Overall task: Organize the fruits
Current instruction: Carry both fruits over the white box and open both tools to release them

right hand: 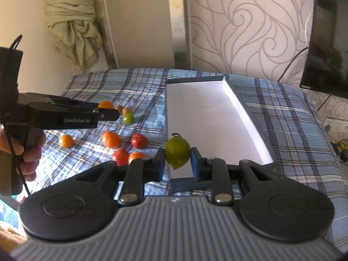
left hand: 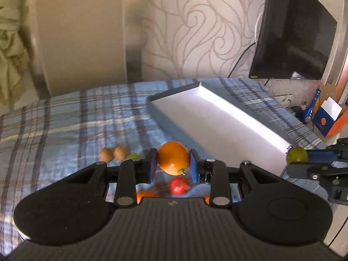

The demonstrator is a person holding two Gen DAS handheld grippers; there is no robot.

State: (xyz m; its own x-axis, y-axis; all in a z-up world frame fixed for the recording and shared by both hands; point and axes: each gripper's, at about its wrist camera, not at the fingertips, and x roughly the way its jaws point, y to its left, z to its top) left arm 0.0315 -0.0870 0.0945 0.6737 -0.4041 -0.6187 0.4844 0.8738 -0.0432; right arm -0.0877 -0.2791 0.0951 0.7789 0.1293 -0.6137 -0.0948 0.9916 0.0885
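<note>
My left gripper [left hand: 173, 163] is shut on an orange fruit [left hand: 173, 157] and holds it above the plaid cloth, left of the white tray [left hand: 208, 117]. My right gripper [right hand: 177, 161] is shut on a green fruit [right hand: 177, 152] at the near end of the tray [right hand: 208, 113]. In the left wrist view the right gripper and its green fruit [left hand: 296, 154] show at the far right. In the right wrist view the left gripper [right hand: 104, 111] with its orange fruit [right hand: 106, 104] shows at the left.
Loose fruit lies on the plaid cloth [right hand: 141, 87]: oranges [right hand: 111, 139], red fruits [right hand: 139, 140], a green one [right hand: 127, 118] and two small brown ones [left hand: 113, 152]. A dark TV [left hand: 293, 32] hangs at the right. Boxes and a blue bottle [left hand: 310, 106] stand beyond the table edge.
</note>
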